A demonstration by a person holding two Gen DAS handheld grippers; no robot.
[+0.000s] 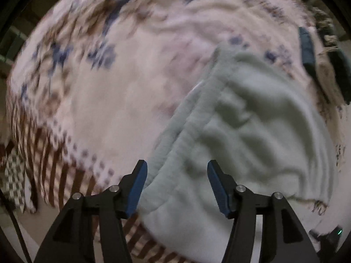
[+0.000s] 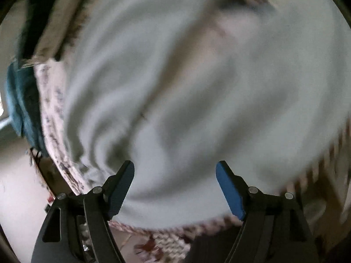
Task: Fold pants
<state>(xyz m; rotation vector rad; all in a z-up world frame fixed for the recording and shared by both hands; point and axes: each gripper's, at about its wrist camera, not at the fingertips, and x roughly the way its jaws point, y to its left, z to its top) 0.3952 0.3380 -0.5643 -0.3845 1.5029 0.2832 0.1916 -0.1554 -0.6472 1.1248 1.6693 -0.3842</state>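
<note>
Patterned bedspread [image 1: 105, 100] underneath, pale grey-green pants [image 1: 248, 118] rumpled with soft creases on its right side, blurred, left gripper [image 1: 177, 186] and right gripper [image 2: 175, 186] fingers apart, holding nothing

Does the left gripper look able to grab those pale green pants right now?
Probably yes: the left gripper is open, the pants lie right ahead on the patterned bedspread, and nothing blocks them.
</note>
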